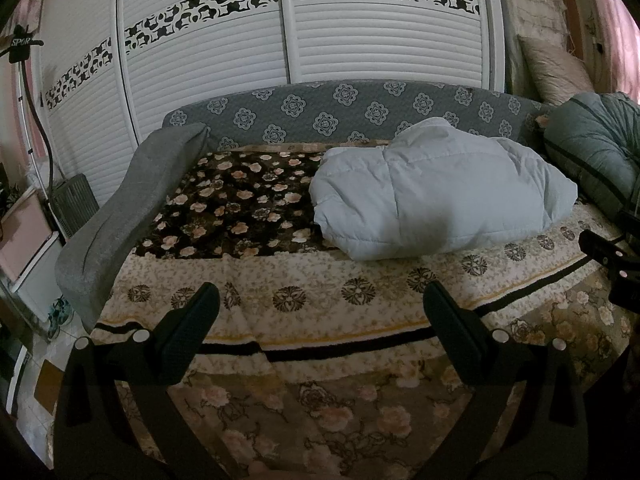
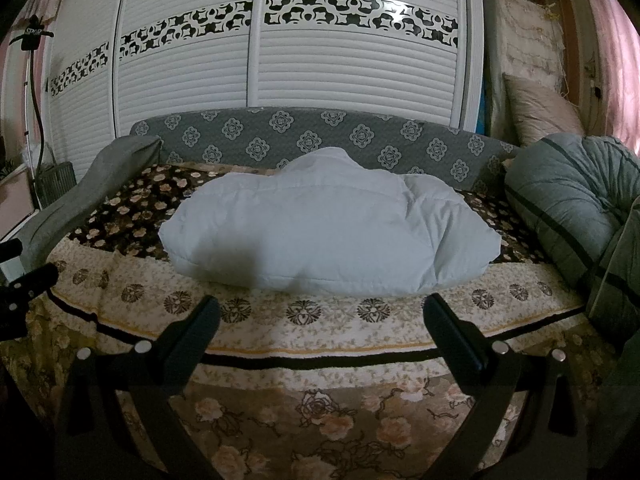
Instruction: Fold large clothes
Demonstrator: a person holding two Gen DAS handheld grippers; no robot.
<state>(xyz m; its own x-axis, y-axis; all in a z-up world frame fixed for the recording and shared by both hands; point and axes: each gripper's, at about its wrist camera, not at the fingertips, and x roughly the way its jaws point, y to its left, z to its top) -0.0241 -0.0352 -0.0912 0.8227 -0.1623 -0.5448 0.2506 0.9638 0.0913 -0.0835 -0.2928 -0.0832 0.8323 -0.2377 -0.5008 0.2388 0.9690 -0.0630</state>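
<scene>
White padded garment (image 1: 436,188), bunched into a puffy bundle, lies on the floral bedspread (image 1: 280,304) toward the far side of the bed, its long axis running left to right, parallel to the near bed edge. Starting at the left, the grey armrest cushion (image 1: 124,216) borders the bed, well apart from the bundle. The left gripper (image 1: 320,324) hovers over the near edge with its jaws spread wide and nothing between them; from here the bundle lies ahead and off to the right. The right gripper (image 2: 320,326), equally wide and empty, faces the bundle (image 2: 328,232) almost squarely, so it looks the nearer of the two. Each gripper seems placed to take one end. At the far right a grey-green quilted roll (image 2: 568,208) sits near the bundle's right end, not touching it.
</scene>
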